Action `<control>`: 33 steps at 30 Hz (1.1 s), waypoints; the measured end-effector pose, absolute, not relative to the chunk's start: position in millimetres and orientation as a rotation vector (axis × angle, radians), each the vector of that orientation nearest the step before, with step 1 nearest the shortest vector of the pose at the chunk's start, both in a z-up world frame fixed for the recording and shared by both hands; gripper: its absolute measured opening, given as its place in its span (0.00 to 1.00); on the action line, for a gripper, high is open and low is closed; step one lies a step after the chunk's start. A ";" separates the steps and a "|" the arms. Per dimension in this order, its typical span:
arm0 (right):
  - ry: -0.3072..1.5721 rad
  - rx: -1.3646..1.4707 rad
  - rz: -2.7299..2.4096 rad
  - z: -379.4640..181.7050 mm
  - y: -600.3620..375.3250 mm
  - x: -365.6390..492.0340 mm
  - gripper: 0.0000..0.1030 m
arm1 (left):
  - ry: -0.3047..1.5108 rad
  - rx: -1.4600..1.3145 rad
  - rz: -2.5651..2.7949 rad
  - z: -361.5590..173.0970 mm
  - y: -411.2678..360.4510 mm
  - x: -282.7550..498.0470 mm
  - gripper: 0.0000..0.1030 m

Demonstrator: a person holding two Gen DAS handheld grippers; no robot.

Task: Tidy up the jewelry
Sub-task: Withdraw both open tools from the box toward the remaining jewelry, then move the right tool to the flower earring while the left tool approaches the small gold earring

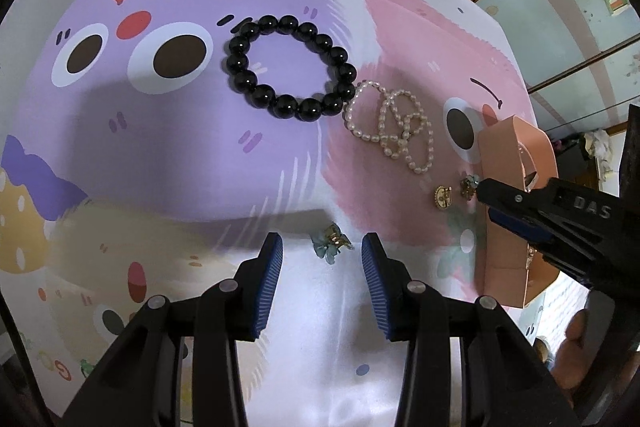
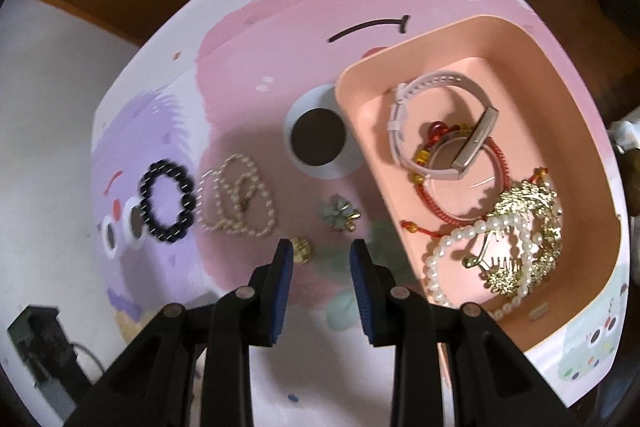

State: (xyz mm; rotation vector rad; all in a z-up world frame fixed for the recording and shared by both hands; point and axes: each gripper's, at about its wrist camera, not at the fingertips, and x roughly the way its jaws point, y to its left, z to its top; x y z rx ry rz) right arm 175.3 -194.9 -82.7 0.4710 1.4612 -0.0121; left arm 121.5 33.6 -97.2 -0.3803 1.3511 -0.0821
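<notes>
Left wrist view: the left gripper points down at the table, which is covered by a mat printed with purple and pink cartoon faces. Its blue-padded jaws stand partly apart with nothing pressed between them; a small teal flower earring lies on the mat in the gap near the tips, touching neither pad. Farther off, a black bead bracelet lies flat on the purple face, and a looped pearl strand lies just beside it, touching its lower right beads. To the right are a small gold earring and a second teal flower earring, close together. The right gripper comes in from the right edge, its tip just beside that second flower earring, in front of the pink tray

Right wrist view: the right gripper also points down with jaws narrowly apart and empty. The gold earring lies just outside its left finger, and the teal flower earring lies just beyond the tips. The black bead bracelet and pearl strand lie to the left. The pink tray on the right holds a pale pink watch, a red cord bracelet, a gold leaf hair comb and a pearl bracelet
</notes>
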 end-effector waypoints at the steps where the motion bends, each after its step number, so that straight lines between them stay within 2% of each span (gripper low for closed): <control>1: 1.455 0.462 -0.036 -83.8 -194.7 175.3 0.29 | 1.349 -0.382 -0.083 -97.2 34.0 121.3 0.39; 8: 1.424 0.432 -0.142 -94.1 -187.7 183.2 0.29 | 1.342 -0.394 -0.095 -98.5 36.0 122.5 0.39; 19: 1.421 0.229 -0.110 -100.2 -157.6 194.6 0.28 | 1.370 -0.431 -0.107 -101.5 39.6 127.3 0.39; 21: 1.417 0.208 -0.101 -102.1 -152.3 193.6 0.24 | 1.382 -0.443 -0.101 -103.5 39.3 128.9 0.38; 22: 1.421 0.209 -0.094 -104.0 -151.9 193.2 0.18 | 1.387 -0.450 -0.096 -104.5 39.0 130.0 0.37; 27: 1.399 0.232 -0.043 -101.3 -152.4 188.6 0.17 | 1.402 -0.441 -0.084 -107.1 32.2 134.8 0.36; 33: 1.357 0.249 0.005 -83.6 -159.9 173.2 0.17 | 1.425 -0.416 -0.065 -111.3 23.6 140.6 0.24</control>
